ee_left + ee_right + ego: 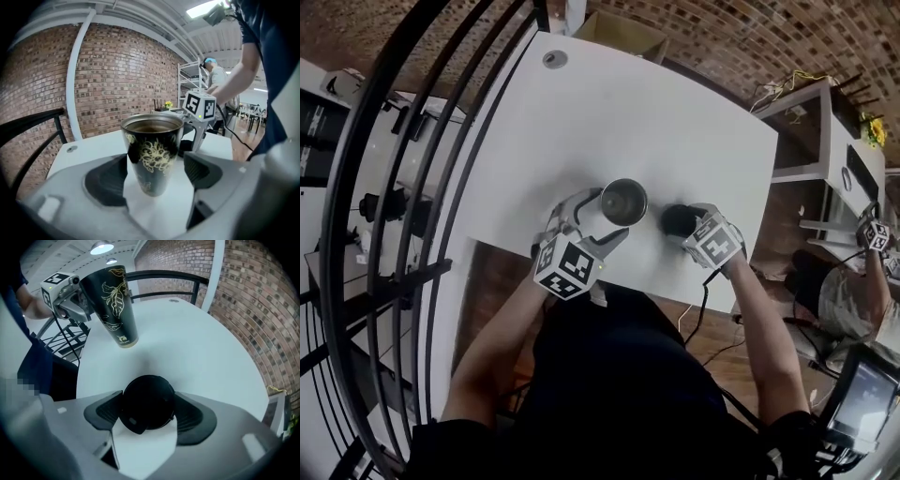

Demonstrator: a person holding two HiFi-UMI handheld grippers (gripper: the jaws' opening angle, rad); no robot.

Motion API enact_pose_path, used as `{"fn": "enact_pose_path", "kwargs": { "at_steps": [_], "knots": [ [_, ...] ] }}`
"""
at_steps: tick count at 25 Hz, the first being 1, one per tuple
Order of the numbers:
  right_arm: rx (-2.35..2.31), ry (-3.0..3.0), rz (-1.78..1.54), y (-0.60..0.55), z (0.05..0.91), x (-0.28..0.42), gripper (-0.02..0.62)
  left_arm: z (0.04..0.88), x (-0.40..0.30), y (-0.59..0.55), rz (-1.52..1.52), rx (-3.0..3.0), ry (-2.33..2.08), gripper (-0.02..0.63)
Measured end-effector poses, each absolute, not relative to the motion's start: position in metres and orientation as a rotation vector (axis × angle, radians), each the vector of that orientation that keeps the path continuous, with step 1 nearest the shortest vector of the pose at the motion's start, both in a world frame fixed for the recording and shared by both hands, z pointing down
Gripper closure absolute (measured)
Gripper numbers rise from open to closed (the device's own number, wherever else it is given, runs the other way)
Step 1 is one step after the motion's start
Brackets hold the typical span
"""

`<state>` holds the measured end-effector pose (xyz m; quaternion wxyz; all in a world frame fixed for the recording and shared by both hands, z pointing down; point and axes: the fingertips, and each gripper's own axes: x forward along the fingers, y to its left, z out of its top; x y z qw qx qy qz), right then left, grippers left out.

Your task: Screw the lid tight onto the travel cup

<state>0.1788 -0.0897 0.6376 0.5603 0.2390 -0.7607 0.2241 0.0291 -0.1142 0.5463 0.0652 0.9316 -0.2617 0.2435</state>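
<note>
**1. Desk (pixel 675 122).** White. The near edge lies directly under the person's forearms, and both claws work just inside it.

**2. Left claw (pixel 155 164).** It is angled gently downward. The jaws stand wide, one on either side of the travel cup (pixel 623 201), with the pads closed against its walls. The fit at the right-hand pad is very fine. The cup stands upright on the desk. It is black with a gold floral print, steel-lined, and its mouth is uncovered.

**3. Right claw (pixel 147 403).** It points steeply down. The jaws are at a moderate spread and clamped on the round black lid (pixel 678 220), one pad at each side of its rim. It cannot be told whether the lid rests on the desk or hangs just off it. The lid lies just beside the cup, on the cup's right, and does not touch it.

**4. Room for moving.**
- Bare desk surface runs from the cup and lid to the far edge and the right-hand edge.
- A cable grommet (pixel 554 59) is set near the far left corner.
- A black railing (pixel 403 159) follows the left edge.
- A cardboard box (pixel 623 33) stands past the far edge.
- A brick wall (pixel 117 70) lies beyond.
</note>
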Motion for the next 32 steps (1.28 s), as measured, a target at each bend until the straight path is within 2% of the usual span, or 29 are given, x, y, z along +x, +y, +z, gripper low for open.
{"fn": "enact_pose_path", "kwargs": {
  "at_steps": [7,10,13,16,19,26,32],
  "knots": [
    [0.537,-1.777,0.537,-0.094,0.63,0.178,0.253,0.548,0.031,-0.118,0.753,2.819,-0.773,0.225],
    [0.513,-1.941,0.453,-0.108,0.566,0.155,0.255,0.55,0.033,-0.121,0.779,2.849,-0.729,0.225],
    [0.434,-2.102,0.268,-0.13,0.476,0.103,0.253,0.55,0.037,-0.128,0.786,2.879,-0.708,0.224],
    [0.33,-2.155,0.134,-0.139,0.436,0.055,0.254,0.554,0.048,-0.13,0.799,2.898,-0.678,0.21],
    [0.219,-2.134,0.124,-0.135,0.439,0.035,0.254,0.553,0.059,-0.131,0.815,2.916,-0.668,0.21],
    [0.062,-2.048,0.119,-0.118,0.464,0.037,0.253,0.548,0.07,-0.126,0.792,2.925,-0.745,0.213],
    [-0.108,-2.052,0.107,-0.095,0.469,0.035,0.253,0.542,0.07,-0.105,0.642,2.9,-0.742,0.212]
  ]
}}
